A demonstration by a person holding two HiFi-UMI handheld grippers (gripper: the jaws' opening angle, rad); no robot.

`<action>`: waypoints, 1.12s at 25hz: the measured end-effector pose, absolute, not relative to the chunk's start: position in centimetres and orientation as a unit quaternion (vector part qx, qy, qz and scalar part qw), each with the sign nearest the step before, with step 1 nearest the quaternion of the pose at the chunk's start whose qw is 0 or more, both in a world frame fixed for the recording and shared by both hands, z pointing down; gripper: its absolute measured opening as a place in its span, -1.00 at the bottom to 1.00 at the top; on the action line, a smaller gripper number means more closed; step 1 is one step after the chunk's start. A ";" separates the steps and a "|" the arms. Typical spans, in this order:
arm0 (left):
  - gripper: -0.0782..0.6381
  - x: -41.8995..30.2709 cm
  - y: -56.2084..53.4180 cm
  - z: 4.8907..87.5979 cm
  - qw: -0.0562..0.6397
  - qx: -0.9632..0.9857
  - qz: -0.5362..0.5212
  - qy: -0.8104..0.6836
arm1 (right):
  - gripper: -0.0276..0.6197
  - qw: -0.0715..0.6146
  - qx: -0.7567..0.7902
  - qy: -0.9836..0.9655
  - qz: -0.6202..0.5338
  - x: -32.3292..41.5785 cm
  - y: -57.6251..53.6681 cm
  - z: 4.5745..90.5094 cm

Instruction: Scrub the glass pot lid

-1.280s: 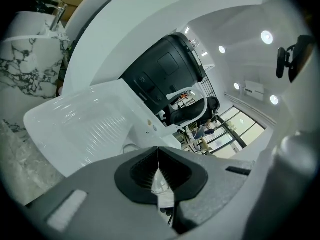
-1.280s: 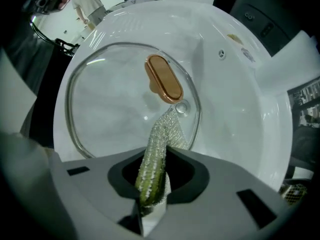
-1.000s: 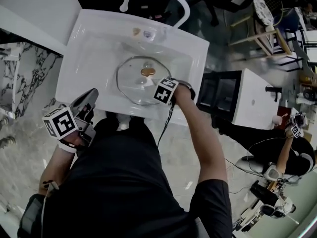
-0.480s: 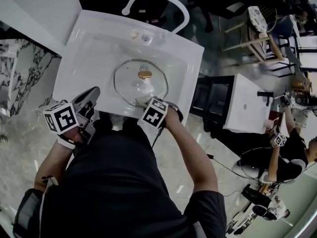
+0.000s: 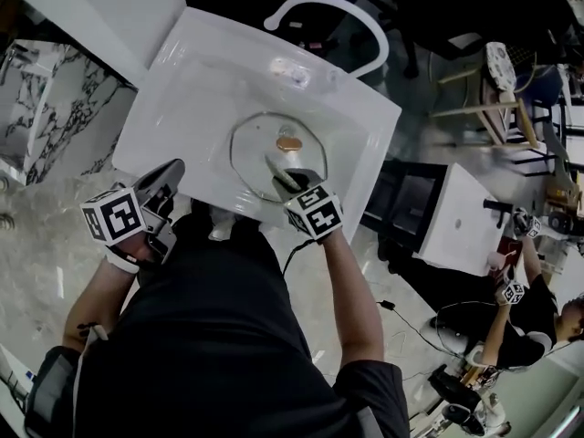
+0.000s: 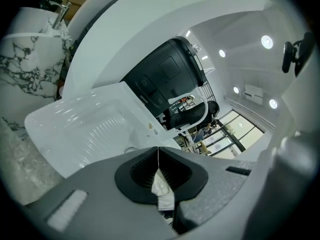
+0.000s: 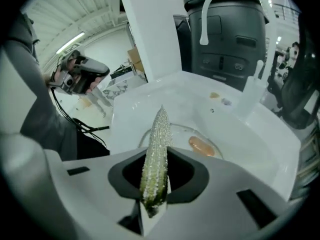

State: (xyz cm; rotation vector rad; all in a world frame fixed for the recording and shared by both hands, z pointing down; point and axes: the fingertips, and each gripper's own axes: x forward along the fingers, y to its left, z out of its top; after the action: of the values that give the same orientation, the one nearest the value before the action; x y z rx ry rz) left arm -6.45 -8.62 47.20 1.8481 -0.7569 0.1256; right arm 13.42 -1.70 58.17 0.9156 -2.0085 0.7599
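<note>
Right gripper (image 5: 284, 175) is pinching a scouring pad (image 7: 155, 159) over the glass lid (image 5: 258, 142) mid-sink (image 5: 182, 89) for scrubbing, left gripper (image 5: 164, 179) is idling clenched off the near edge

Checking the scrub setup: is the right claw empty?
No, the right claw is clamped on a green, glittery scouring pad standing edge-on between its jaws.
</note>
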 end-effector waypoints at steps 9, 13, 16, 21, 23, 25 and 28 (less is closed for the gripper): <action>-0.78 -7.6 -8.4 46.4 0.536 0.769 0.047 -0.345 | -0.71 0.445 0.404 -0.762 0.241 14.6 -4.5 63.9; -0.78 -8.7 -8.5 46.7 0.540 0.761 0.043 -0.358 | -0.71 0.408 0.399 -0.779 0.260 10.4 -4.6 63.5; -0.78 -9.2 -8.5 47.0 0.543 0.757 0.039 -0.362 | -0.71 0.414 0.373 -0.794 0.245 7.8 -4.3 63.3; -0.78 -9.6 -9.0 46.8 0.543 0.758 0.032 -0.361 | -0.71 0.403 0.341 -0.810 0.256 4.6 -4.0 63.2; -0.78 -9.5 -9.2 46.6 0.541 0.760 0.032 -0.358 | -0.71 0.387 0.346 -0.807 0.281 4.4 -4.2 62.6; -0.78 -9.3 -9.4 46.4 0.539 0.764 0.032 -0.354 | -0.71 0.345 0.363 -0.800 0.330 4.6 -4.4 61.9; -0.78 -8.7 -9.9 46.1 0.536 0.770 0.034 -0.346 | -0.71 0.255 0.394 -0.787 0.400 5.3 -4.9 60.5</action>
State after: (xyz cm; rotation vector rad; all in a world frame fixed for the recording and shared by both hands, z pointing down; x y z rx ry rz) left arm -8.68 -9.92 46.06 1.8332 -0.8235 0.0815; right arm 5.28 -4.92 60.53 1.0693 -2.1379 1.0862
